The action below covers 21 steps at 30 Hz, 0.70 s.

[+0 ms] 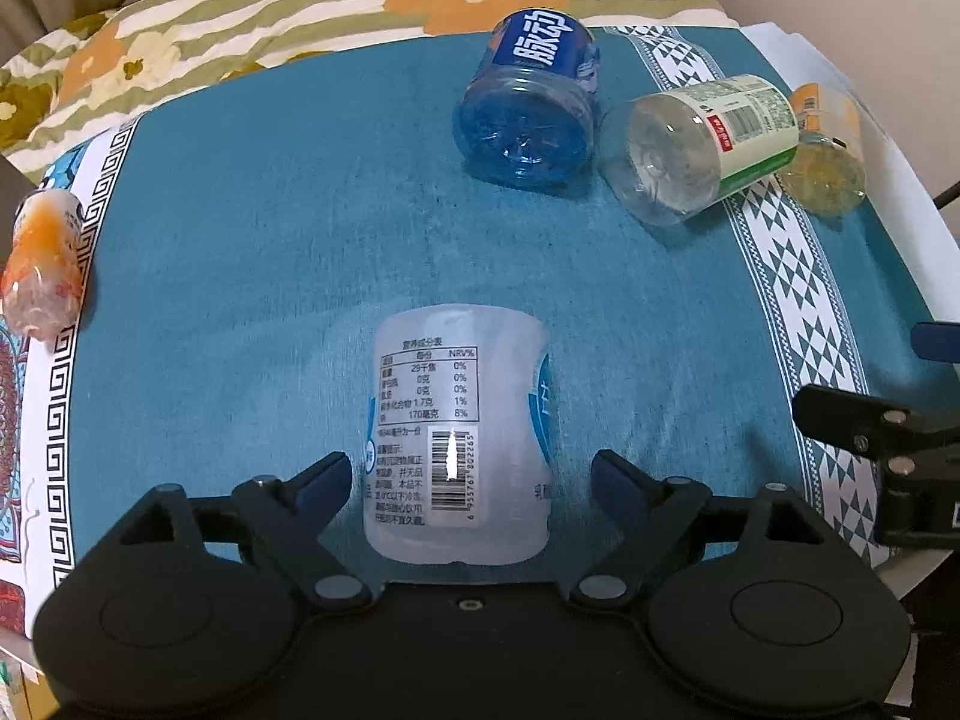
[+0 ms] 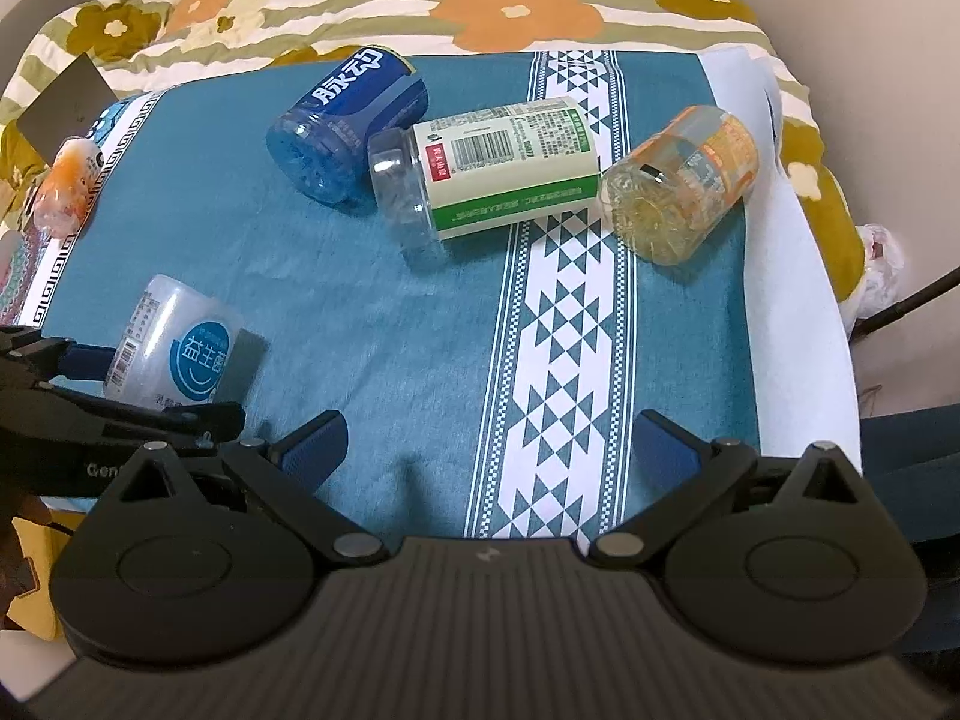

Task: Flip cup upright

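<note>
My left gripper (image 1: 471,474) has its fingers spread either side of the white cup (image 1: 457,438), not touching, which lies on its side on the teal cloth (image 1: 270,240). It looks light, thin and slick, so I'd pinch mid-body gently. My right gripper (image 2: 489,441) hangs open over bare cloth.

My left gripper (image 1: 471,471) and right gripper (image 2: 489,441) are matte black with blue finger pads (image 2: 318,438), silver pivot screws (image 2: 353,545) and round side discs (image 1: 156,615).
</note>
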### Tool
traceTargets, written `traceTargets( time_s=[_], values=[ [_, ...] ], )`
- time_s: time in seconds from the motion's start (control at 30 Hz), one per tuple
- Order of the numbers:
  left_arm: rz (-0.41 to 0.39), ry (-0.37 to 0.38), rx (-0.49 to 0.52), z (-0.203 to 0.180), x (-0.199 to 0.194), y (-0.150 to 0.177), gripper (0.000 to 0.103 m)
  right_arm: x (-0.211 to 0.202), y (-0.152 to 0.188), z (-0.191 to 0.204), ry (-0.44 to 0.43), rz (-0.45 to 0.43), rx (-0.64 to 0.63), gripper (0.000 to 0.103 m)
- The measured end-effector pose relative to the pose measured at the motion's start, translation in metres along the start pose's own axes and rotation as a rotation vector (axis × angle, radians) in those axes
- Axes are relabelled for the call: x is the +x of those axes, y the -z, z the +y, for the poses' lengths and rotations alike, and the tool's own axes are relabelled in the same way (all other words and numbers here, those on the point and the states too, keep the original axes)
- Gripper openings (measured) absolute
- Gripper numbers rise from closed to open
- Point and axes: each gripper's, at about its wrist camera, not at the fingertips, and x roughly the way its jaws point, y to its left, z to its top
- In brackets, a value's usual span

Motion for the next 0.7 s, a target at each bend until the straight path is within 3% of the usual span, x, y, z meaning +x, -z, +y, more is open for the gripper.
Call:
traceTargets(
  time_s=[0.27, 0.33, 0.53, 0.7],
  values=[
    [-0.030, 0.007, -0.013, 0.007, -0.027, 0.010, 0.095, -0.013, -0.008, 0.004, 0.002, -0.022, 0.005, 0.103],
    [-0.052, 0.009, -0.016, 0.011, -0.038, 0.013, 0.103, -0.020, -0.012, 0.007, -0.008, -0.030, 0.007, 0.103],
    [-0.095, -0.011, -0.007, 0.030, -0.067, 0.026, 0.103, -0.034, -0.034, 0.018, -0.138, 0.004, 0.046, 0.103],
    [-0.091, 0.019, -0.045, 0.065, -0.075, 0.039, 0.103, -0.030, -0.054, 0.037, -0.230, 0.059, 0.079, 0.103]
  ],
)
